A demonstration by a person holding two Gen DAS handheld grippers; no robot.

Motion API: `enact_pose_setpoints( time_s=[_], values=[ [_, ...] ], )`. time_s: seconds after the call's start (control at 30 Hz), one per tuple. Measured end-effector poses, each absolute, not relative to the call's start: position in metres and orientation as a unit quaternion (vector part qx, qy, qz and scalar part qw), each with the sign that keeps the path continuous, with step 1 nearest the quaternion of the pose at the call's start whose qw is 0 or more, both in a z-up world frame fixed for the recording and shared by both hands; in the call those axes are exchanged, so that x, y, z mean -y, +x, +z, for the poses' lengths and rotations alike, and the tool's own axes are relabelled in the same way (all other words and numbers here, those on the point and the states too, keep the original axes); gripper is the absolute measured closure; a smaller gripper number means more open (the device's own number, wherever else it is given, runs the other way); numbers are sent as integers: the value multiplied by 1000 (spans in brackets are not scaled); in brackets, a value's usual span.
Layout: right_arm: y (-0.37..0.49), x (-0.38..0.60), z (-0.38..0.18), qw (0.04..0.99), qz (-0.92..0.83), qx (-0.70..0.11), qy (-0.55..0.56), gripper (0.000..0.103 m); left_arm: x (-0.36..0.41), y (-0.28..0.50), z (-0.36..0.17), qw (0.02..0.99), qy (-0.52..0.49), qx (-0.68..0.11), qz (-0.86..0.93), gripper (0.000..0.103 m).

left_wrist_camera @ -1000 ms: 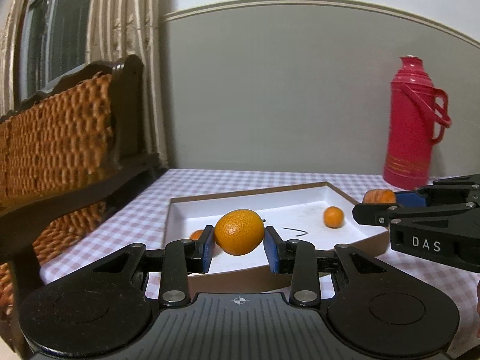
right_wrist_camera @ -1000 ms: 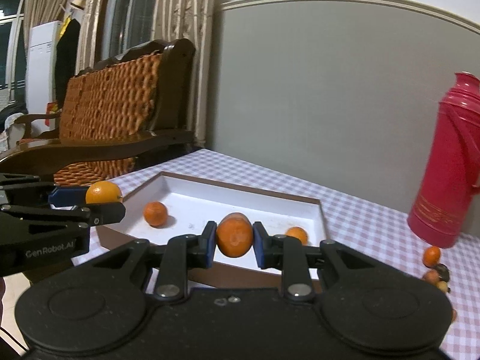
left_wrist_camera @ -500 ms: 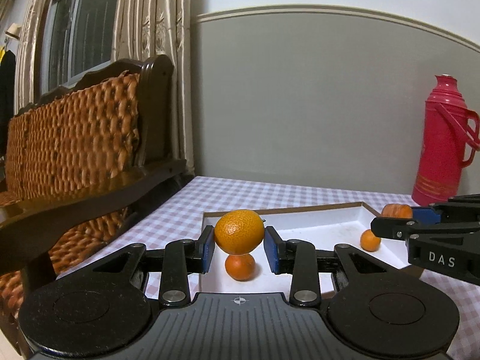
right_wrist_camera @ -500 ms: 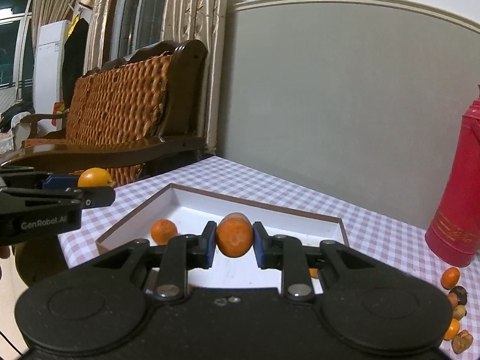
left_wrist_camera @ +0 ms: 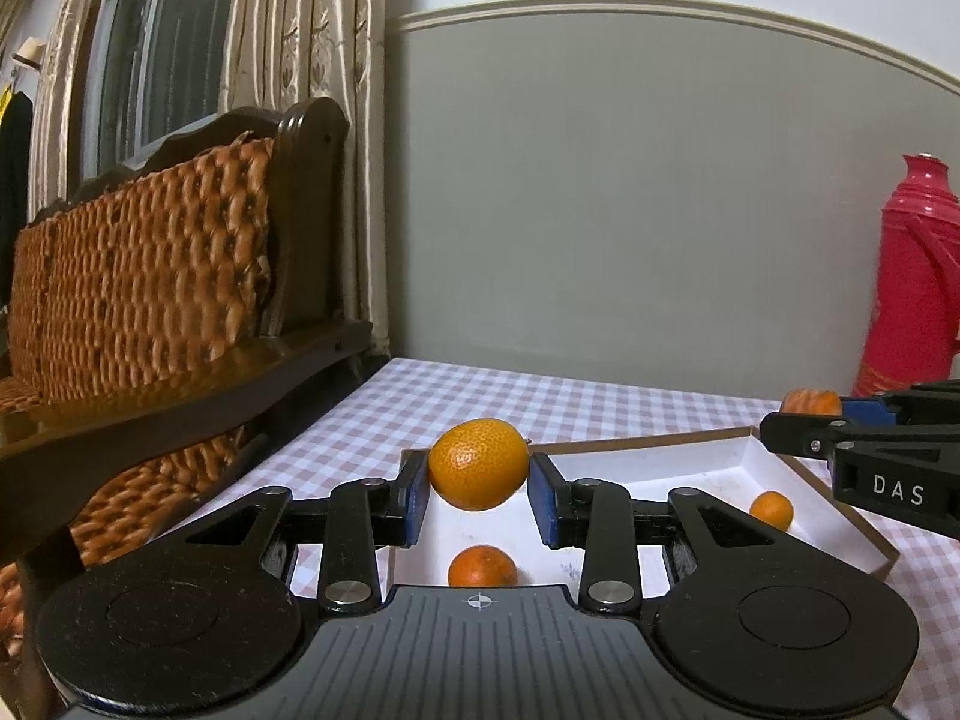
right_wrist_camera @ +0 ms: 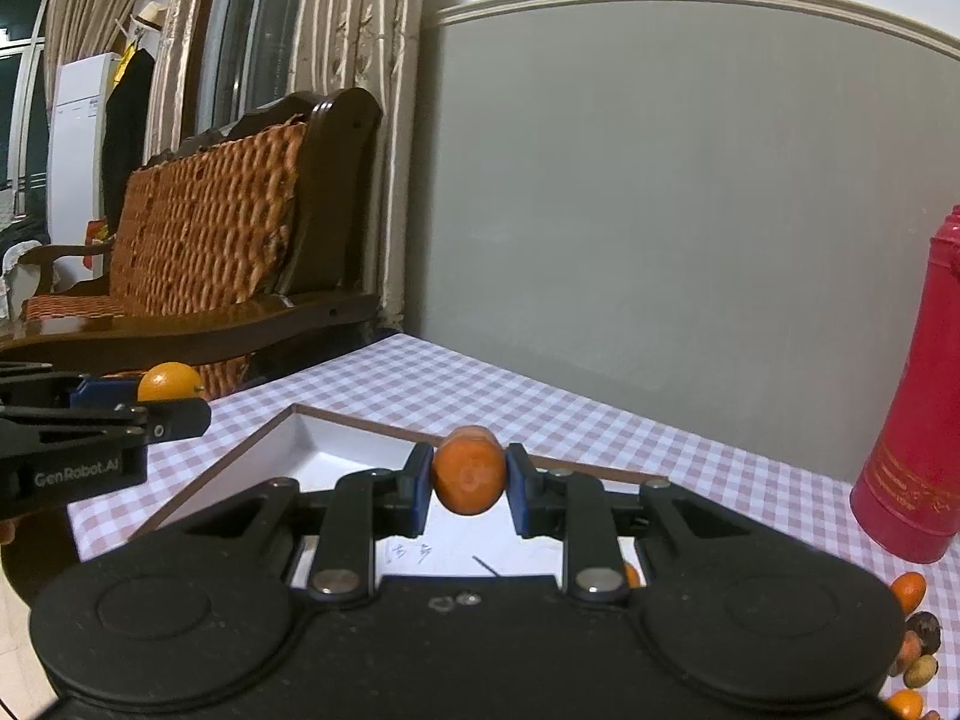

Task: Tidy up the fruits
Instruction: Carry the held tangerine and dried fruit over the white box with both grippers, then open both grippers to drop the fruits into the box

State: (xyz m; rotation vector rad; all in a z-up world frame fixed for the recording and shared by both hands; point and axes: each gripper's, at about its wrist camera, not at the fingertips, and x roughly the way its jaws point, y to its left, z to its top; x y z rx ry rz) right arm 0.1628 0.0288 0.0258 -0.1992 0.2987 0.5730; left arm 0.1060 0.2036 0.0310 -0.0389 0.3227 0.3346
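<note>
The left gripper is clamping one orange above the white tray, and the right gripper is pinching one carrot piece over the same tray. Two small oranges are lying inside the tray, well apart. One red thermos is standing on the checked tablecloth, with several small fruits lying beside it.

The round orange mandarin has bumpy, shiny skin. Behind it, the dark wooden bench is glossy. The checked pink cloth tablecloth looks soft and matt.
</note>
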Motion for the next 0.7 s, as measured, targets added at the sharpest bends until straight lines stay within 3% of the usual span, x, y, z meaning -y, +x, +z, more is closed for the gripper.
enact_pose_setpoints(
  time_s=[0.7],
  values=[
    [239, -8, 11, 949, 242, -189, -76, 86, -224, 174, 9, 963, -21, -206, 175, 67]
  ],
)
